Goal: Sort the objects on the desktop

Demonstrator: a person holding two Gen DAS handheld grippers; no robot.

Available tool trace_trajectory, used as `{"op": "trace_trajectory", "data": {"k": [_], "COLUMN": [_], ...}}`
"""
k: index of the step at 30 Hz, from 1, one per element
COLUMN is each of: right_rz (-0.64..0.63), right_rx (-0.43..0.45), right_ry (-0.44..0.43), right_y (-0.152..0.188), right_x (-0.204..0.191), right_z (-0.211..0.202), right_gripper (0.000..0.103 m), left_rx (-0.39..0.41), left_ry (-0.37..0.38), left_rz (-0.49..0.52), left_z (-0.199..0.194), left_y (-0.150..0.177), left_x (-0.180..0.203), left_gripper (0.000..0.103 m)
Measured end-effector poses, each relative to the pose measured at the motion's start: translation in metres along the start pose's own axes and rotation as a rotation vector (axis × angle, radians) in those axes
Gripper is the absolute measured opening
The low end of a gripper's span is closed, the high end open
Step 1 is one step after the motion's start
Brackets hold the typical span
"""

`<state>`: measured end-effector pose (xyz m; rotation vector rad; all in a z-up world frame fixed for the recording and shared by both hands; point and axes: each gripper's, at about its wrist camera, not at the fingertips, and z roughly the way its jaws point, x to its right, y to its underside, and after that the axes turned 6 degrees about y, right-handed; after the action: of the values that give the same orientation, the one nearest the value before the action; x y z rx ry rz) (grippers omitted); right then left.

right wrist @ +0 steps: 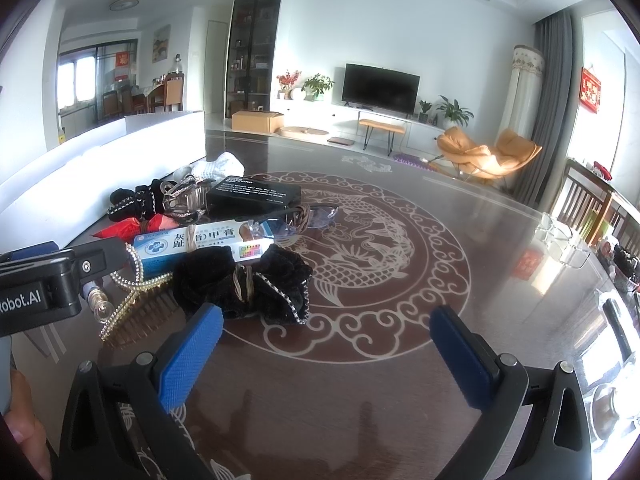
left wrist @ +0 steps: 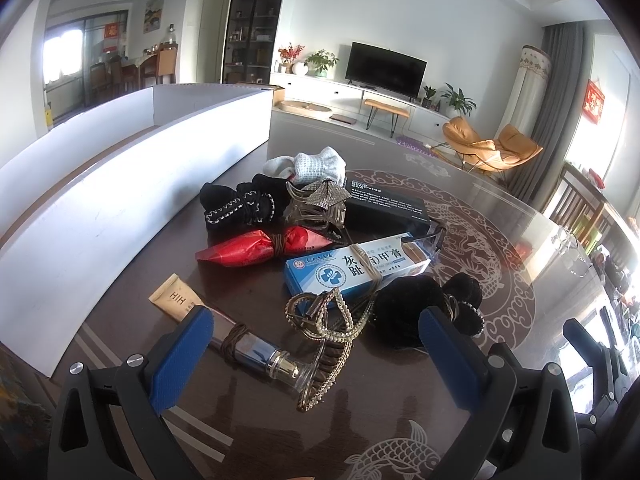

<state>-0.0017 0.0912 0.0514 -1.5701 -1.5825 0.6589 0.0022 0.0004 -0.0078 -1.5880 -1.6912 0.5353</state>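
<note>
Pile on table [left wrist: 460,208], taking the blue ointment box [left wrist: 352,272] as landmark. Behind it: one black box [left wrist: 384,204], one red packet [left wrist: 264,248], two black scrunchies [left wrist: 236,204]. In front: one pearl comb [left wrist: 332,344]. Left gripper [left wrist: 316,356] wide open, empty, straddling the comb. Right gripper [right wrist: 324,352] wide open, empty. Glasses [right wrist: 308,216] beyond the box, partly hidden.

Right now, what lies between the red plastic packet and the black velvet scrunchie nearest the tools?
In the left wrist view, a blue-and-white ointment box lies between the red plastic packet and the black velvet scrunchie.
</note>
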Motion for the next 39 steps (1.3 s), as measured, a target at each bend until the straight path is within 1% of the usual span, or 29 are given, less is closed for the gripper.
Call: {"op": "trace_trajectory", "data": {"k": [39], "right_rz": [-0.005], "right_rx": [-0.006], "right_ry": [-0.003], "right_y": [0.0013], "right_x": [-0.0013], "right_z": [0.0007], "right_gripper": [0.103], "left_rx": [-0.006], "left_ry": [-0.007], "left_rz": [-0.001], "left_z": [0.0007], "left_y": [0.0013], "left_x": [-0.0017], "left_gripper": [0.103]}}
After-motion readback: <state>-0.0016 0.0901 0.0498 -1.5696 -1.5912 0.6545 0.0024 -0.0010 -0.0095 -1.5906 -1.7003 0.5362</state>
